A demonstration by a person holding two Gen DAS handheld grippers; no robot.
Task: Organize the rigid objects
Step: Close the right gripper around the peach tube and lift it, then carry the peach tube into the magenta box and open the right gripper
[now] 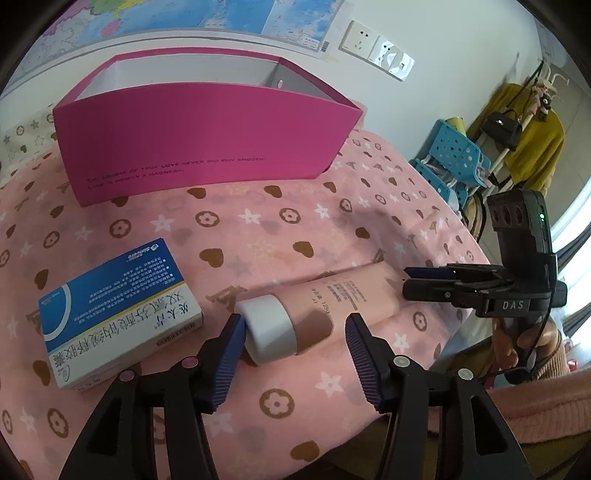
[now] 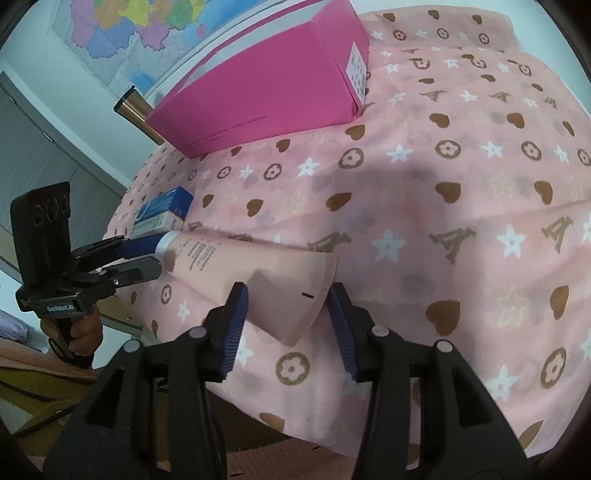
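A pink tube [image 1: 343, 291] with a white cap [image 1: 267, 330] lies on the pink patterned cloth [image 1: 258, 229]. My left gripper [image 1: 295, 339] is open around the cap end, its left pad touching the cap. My right gripper [image 2: 288, 314] is open around the tube's flat crimped end [image 2: 295, 295]. It shows in the left wrist view [image 1: 410, 280], and the left gripper shows in the right wrist view [image 2: 155, 254]. A blue and white medicine box [image 1: 118, 314] lies left of the tube. An open magenta box [image 1: 207, 122] stands behind.
The cloth-covered surface drops off at the right [image 1: 461, 258] and near edges. A blue perforated stool [image 1: 454, 155] and a coat rack with a yellow garment [image 1: 528, 136] stand beyond it. A map [image 1: 221, 14] and wall sockets [image 1: 376, 48] are behind the magenta box.
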